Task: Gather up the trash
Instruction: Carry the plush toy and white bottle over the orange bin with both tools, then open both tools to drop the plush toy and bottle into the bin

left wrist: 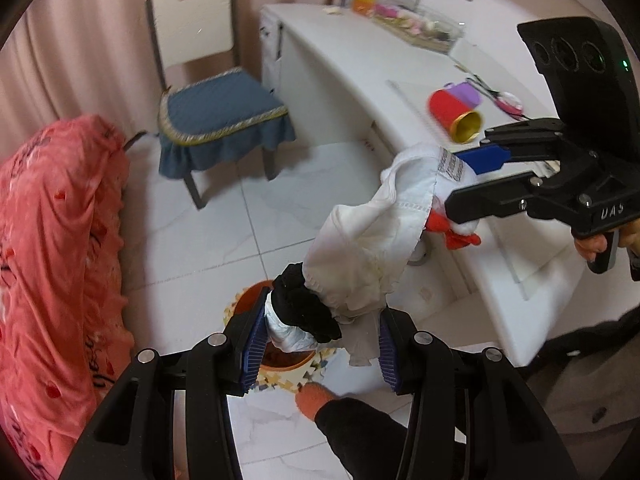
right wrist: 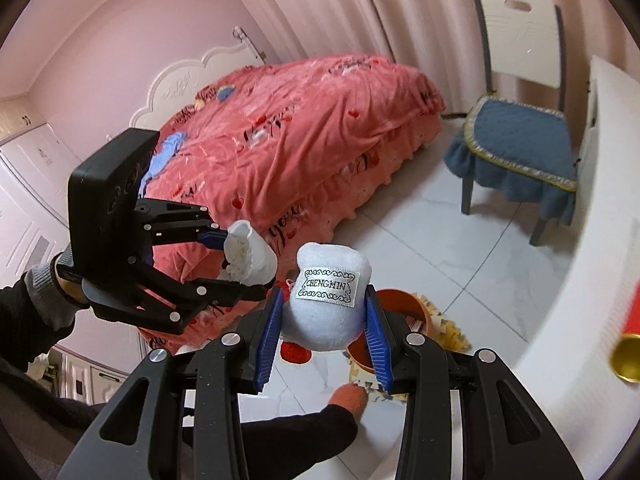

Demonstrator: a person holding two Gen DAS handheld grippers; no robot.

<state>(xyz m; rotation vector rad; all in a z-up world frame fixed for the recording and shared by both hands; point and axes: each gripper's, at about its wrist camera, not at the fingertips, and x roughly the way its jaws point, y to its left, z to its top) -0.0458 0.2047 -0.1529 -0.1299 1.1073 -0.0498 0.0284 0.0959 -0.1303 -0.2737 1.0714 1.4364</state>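
The pink heart-print bedspread (left wrist: 60,264) is crowding the left edge, with bare white floor tiles (left wrist: 224,232) lying open between it and the blue-cushioned chair (left wrist: 218,120). The left tongs (left wrist: 320,344) are clenching a crumpled white cloth with a black bundle (left wrist: 352,264) above the orange round bin (left wrist: 276,362), which they are mostly hiding. The right tongs (right wrist: 322,332) are gripping a white plush toy with a woven label (right wrist: 326,304). The white curved surface (left wrist: 360,64) is running off at the right.
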